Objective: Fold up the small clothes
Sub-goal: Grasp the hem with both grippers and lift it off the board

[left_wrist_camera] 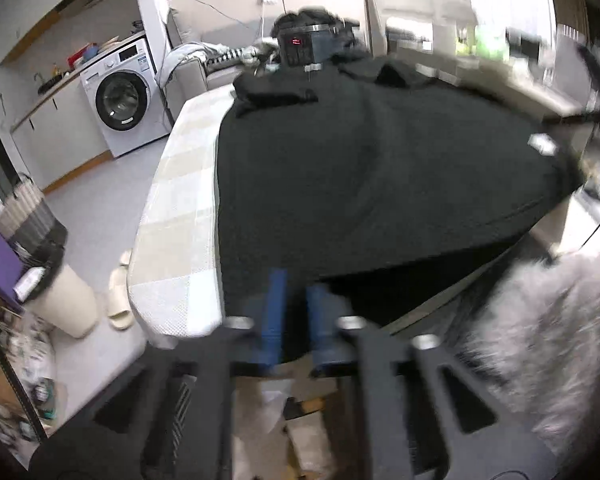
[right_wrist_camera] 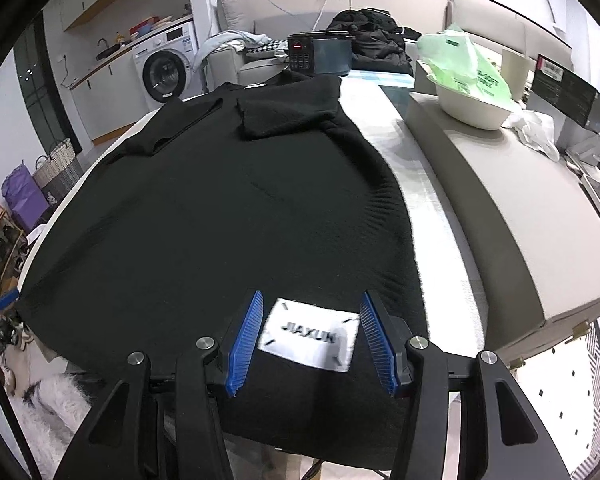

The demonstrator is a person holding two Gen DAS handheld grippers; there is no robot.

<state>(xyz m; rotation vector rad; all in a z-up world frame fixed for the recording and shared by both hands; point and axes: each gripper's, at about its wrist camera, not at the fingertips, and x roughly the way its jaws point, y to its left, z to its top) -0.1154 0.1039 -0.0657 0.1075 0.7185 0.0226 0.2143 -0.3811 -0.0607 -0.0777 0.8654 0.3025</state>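
A black knit garment (left_wrist_camera: 360,168) lies spread flat over the table (left_wrist_camera: 180,208), its folded sleeves at the far end. My left gripper (left_wrist_camera: 297,280) sits at the garment's near edge. Its blue fingers (left_wrist_camera: 274,312) stand close together on the dark cloth, and the picture is blurred there. In the right wrist view the same garment (right_wrist_camera: 220,200) fills the table (right_wrist_camera: 420,200). My right gripper (right_wrist_camera: 311,295) is open over the near hem. Its blue pads (right_wrist_camera: 246,340) stand on either side of a white label (right_wrist_camera: 310,334) reading JIAXUN, without touching it.
A beige cushioned block (right_wrist_camera: 500,200) with a bowl (right_wrist_camera: 472,114) and a green bag (right_wrist_camera: 460,60) runs along the table's right. A black device with a red display (right_wrist_camera: 300,54) stands at the far end. On the floor to the left are a washing machine (left_wrist_camera: 120,96), a bin (left_wrist_camera: 64,300) and slippers (left_wrist_camera: 120,300).
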